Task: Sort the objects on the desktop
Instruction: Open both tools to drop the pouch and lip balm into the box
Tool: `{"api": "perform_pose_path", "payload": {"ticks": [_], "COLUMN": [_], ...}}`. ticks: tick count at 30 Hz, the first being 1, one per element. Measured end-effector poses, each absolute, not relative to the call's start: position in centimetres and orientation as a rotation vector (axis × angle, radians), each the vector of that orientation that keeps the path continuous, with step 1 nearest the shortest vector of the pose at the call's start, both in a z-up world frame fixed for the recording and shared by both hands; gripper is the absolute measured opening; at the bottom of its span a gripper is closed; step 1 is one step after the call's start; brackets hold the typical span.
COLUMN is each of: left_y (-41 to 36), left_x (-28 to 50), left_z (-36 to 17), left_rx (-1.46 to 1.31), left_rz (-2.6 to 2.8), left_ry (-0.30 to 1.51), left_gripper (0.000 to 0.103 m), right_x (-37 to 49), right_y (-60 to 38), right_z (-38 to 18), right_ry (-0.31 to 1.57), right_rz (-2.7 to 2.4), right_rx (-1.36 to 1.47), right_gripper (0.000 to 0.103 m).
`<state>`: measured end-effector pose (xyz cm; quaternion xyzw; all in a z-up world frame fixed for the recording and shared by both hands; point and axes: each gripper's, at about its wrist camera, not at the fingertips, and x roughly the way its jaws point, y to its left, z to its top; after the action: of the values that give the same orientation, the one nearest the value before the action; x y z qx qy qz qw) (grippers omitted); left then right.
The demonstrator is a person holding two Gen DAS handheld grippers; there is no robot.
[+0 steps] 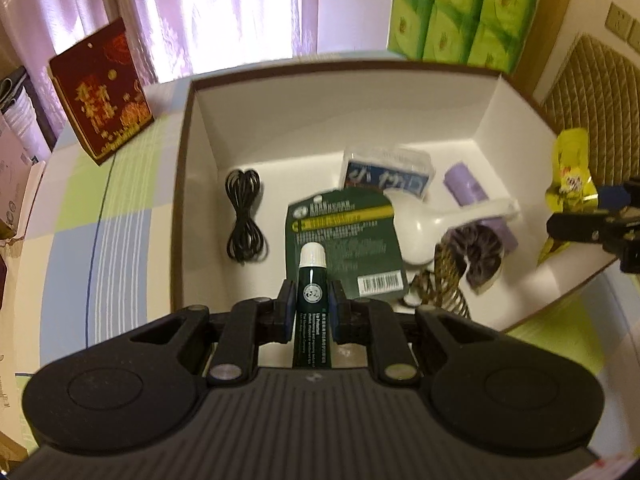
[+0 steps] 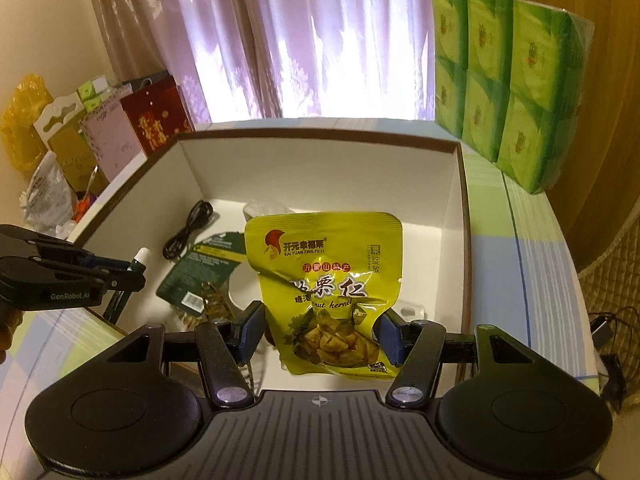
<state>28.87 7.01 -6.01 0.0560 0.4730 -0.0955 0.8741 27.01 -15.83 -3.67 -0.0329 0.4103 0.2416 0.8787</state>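
Observation:
My left gripper (image 1: 313, 304) is shut on a dark green lip balm tube (image 1: 312, 280) with a white cap, held over the near edge of the white box (image 1: 208, 120). My right gripper (image 2: 318, 332) is shut on a yellow chestnut snack pouch (image 2: 326, 276), which hangs above the white box (image 2: 452, 184). In the left wrist view the snack pouch (image 1: 568, 176) and the right gripper (image 1: 592, 224) show at the far right. The right wrist view has the left gripper (image 2: 132, 270) with the tube's white cap (image 2: 141, 255) at the left.
Inside the box lie a coiled black cable (image 1: 244, 216), a green card (image 1: 344, 240), a white spoon (image 1: 432, 220), a blue-white packet (image 1: 388, 172), a purple roll (image 1: 468, 188) and a dark scrunchie (image 1: 476, 256). A red box (image 1: 102, 96) and green tissue packs (image 1: 464, 12) stand on the checked tabletop.

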Motion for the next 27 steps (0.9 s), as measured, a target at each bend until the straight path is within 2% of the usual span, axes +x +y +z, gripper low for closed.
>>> {"api": "perform_pose_path", "payload": {"ticks": [7, 23, 27], "left_y": [7.0, 7.0, 7.0], "left_x": [29.8, 30.1, 30.1], "left_z": [-6.6, -6.0, -5.9], "left_rx": [0.132, 0.133, 0.135], "left_rz": [-0.188, -0.191, -0.193], "left_ry": [1.046, 1.03, 1.032], "left_gripper": [0.013, 0.017, 0.024], "right_x": [27.5, 29.7, 30.3], "right_y": [-15.7, -14.8, -14.1], "right_z": [-4.3, -4.8, -5.0], "right_ry": [0.897, 1.086, 1.162], "right_rz": [0.502, 0.441, 0.437], "right_rx": [-0.094, -0.137, -0.139], "right_gripper": [0.056, 0.057, 0.06]}}
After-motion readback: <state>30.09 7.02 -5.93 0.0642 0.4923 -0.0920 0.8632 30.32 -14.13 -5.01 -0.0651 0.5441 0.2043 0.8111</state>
